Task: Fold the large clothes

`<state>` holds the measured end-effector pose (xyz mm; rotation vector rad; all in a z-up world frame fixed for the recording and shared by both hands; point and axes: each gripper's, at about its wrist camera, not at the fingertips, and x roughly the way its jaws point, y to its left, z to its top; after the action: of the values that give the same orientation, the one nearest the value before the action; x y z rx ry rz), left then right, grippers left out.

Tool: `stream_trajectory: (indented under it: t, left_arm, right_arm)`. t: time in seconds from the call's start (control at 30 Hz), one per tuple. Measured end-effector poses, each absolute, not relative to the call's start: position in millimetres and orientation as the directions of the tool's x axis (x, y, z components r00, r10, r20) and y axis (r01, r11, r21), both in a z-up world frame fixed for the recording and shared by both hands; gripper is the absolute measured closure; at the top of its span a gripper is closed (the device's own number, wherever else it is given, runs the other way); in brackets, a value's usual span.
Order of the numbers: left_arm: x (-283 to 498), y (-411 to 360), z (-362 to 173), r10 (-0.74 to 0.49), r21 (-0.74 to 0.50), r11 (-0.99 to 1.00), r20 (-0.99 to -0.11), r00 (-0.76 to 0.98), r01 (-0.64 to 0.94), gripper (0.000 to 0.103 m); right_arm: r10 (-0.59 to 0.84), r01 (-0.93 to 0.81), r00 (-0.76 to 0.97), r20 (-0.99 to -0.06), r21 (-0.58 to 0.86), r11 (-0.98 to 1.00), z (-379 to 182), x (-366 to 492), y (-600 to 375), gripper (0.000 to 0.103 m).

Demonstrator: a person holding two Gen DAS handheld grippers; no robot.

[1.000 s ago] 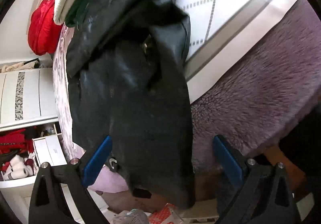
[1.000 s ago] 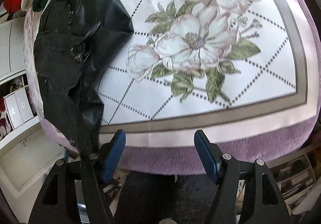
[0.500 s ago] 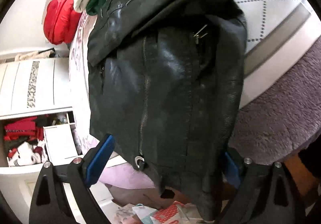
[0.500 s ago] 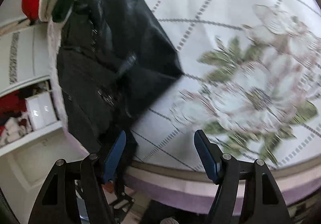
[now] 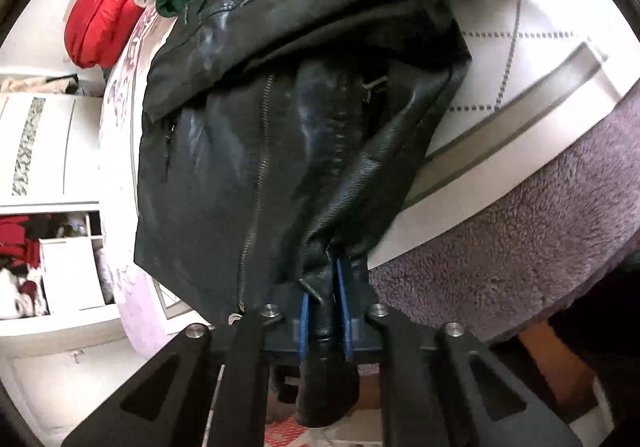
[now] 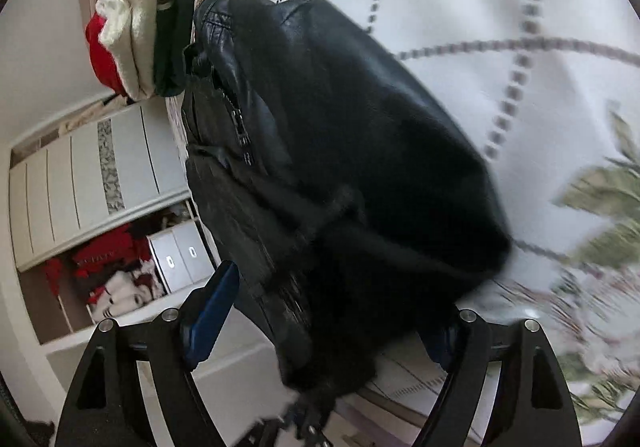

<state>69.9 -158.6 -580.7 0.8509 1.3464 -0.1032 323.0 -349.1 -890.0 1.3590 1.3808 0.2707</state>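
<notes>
Jacket (image 5: 280,151): my left tongs (image 5: 324,311) closing on hem; my right tongs (image 6: 324,321), open, straddle its hanging edge, nearer bed (image 5: 520,255).

Two hand-held black grippers with blue finger pads

The left gripper (image 5: 325,307) has angular black arms with triangular cut-outs, round silver screws at the joints and narrow blue pads (image 5: 344,311). The right gripper (image 6: 324,311) matches it: black frame, silver screw heads, blue pads (image 6: 212,311).
</notes>
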Motion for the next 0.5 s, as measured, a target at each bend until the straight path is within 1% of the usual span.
stream_trajectory:
  t: [0.03,0.07,0.2,0.27,0.4,0.5]
  left_arm:
    - [71,-157,-577,0.388,0.472,0.713,-0.882,0.268,0.518,0.095]
    - [72,-156,-573,0.384,0.472,0.716,-0.881,0.275,0.514,0.095]
    - [74,-149,-543,0.357,0.454,0.75,-0.89,0.283,0.482,0.098]
    - [72,-147,-522,0.333,0.428,0.774,-0.902,0.275,0.466,0.099]
    - [68,-143,-474,0.239,0.327,0.83,-0.94,0.242,0.452,0.099]
    - [81,-133,-451,0.177,0.274,0.854,-0.953,0.247,0.443,0.099]
  right_arm:
    - [0.782,0.555,0.286,-0.553,0.761,0.335,-887,326,-347,0.049]
    - [0.78,0.566,0.277,-0.561,0.752,0.34,-887,328,-347,0.069]
    - [0.758,0.612,0.305,-0.577,0.729,0.308,-864,323,-347,0.081]
    - [0.752,0.62,0.307,-0.583,0.722,0.307,-840,320,-352,0.082]
    - [0.717,0.615,0.275,-0.641,0.69,0.381,-780,315,-360,0.083]
    - [0.695,0.619,0.256,-0.671,0.667,0.416,-749,319,-368,0.083]
